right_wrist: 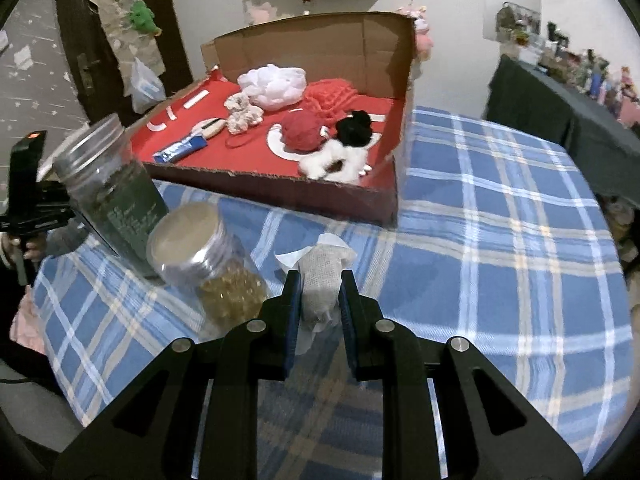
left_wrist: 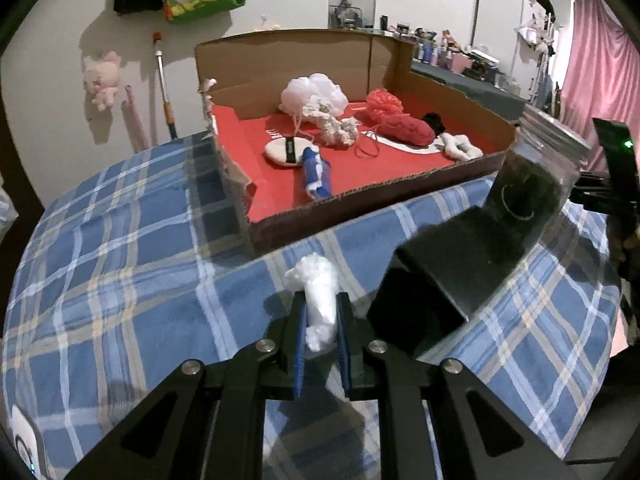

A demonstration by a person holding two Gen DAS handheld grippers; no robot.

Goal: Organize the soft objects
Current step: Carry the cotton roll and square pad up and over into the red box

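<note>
I judge I am mid-carry, bringing two soft things to the cardboard box (left_wrist: 400,184); my left claw (left_wrist: 322,320) is clamped on a white crumpled wad (left_wrist: 318,300), my right claw (right_wrist: 320,296) pinches a beige cloth pouch (right_wrist: 322,280); both hang over the plaid-covered desk (right_wrist: 500,208), short of the box's near wall; inside the box lie a white pouf (right_wrist: 274,82), a red yarn ball (right_wrist: 302,130) and other soft pieces; beside the box stand a dark-filled jar (right_wrist: 108,192) and a jar of amber beads (right_wrist: 208,260); next I must lift each load over the near wall, then let go; both claws point forward toward the box, tilted slightly down.
</note>
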